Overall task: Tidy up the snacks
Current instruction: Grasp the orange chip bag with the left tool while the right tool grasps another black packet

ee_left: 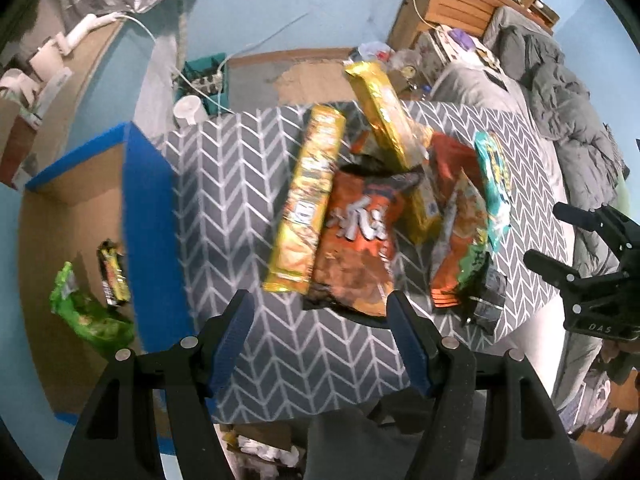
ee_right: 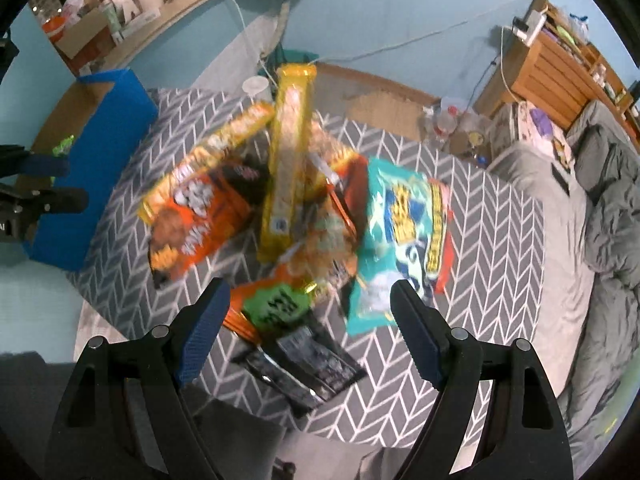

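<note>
A grey bed (ee_right: pixel 560 216) flanks a wooden shelf (ee_right: pixel 560 64).

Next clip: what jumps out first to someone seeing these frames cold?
A heap of bright snack bags piled mid-table on the grey chevron cloth, with a long yellow pack leaning on top. To the left stands a blue-edged box already holding a green bag. Both grippers, left and right, are open and hold nothing.

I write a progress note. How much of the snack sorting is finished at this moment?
Done: a green packet and a dark bar lie in the blue box. In hand: nothing; the left hand-held gripper and right hand-held gripper are open. Left: the snack pile on the table.
</note>
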Tool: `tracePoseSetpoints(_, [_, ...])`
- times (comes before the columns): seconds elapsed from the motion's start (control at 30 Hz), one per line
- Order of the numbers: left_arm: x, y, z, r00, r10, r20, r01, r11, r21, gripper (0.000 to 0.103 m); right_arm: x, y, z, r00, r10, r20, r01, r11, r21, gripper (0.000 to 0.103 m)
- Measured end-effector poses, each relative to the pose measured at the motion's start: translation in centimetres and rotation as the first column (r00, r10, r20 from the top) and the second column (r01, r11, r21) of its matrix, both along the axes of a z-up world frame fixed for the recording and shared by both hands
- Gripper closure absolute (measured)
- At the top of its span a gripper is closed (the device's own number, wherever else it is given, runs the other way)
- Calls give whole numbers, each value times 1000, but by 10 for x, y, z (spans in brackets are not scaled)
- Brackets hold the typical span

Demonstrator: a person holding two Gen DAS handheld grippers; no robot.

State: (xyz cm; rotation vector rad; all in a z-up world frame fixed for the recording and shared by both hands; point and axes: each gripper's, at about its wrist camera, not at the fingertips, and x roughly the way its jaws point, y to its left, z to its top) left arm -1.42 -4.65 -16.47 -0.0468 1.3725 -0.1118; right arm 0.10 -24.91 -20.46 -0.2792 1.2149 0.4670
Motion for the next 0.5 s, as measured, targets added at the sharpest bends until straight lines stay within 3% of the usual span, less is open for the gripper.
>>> tracePoseSetpoints(0.23, [-5, -23, -23, 999, 2, -40, -3, 1000, -4, 33, -15, -11, -34, 993, 104, -57, -105, 994, -27, 16])
tracePoseSetpoints(0.5, [-13, -35, -42, 998, 16, -60, -15, 1000, 12, 33, -30, -8, -76, 959, 254, -123, -265, 960, -84, 15])
